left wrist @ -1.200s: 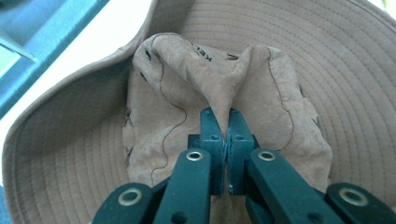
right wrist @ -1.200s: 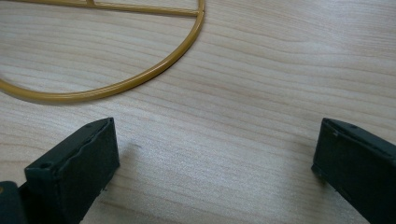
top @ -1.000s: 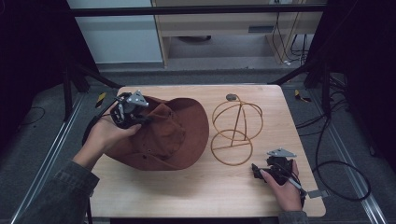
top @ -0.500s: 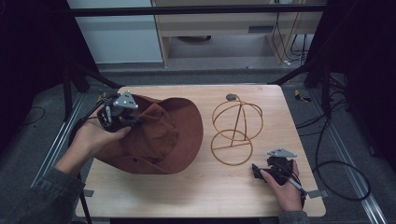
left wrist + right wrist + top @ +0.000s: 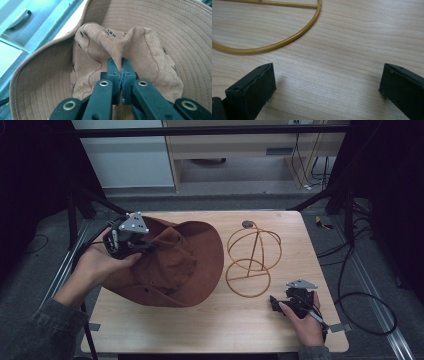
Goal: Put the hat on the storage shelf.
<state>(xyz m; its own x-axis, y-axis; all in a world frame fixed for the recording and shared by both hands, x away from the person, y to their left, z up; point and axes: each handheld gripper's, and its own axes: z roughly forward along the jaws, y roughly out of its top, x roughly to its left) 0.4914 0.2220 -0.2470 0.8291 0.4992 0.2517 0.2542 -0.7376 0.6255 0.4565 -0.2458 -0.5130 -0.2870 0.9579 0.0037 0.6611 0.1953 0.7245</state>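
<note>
A brown wide-brimmed hat (image 5: pixel 180 265) is tilted up at the left of the wooden table (image 5: pixel 225 330), its right brim low by the tabletop. My left gripper (image 5: pixel 142 245) is shut on a pinched fold of the hat's crown (image 5: pixel 120 53), seen close between the jaws of the left gripper (image 5: pixel 120 67). A gold wire hat stand (image 5: pixel 252 257) stands upright at centre right. My right gripper (image 5: pixel 274 302) rests low at the table's front right, in front of the stand. Its jaws are wide apart with bare wood between them (image 5: pixel 325 82), and the stand's base ring (image 5: pixel 287 40) lies just ahead.
Black frame posts and cables (image 5: pixel 360 285) flank the table on both sides. A pale cabinet (image 5: pixel 125 160) and a shelf unit stand behind the far edge. The person's forearms come in from the bottom corners.
The left hand has lifted the hat by its crown and drawn it leftward, so the hat tilts more steeply. The right gripper has stayed where it was.
</note>
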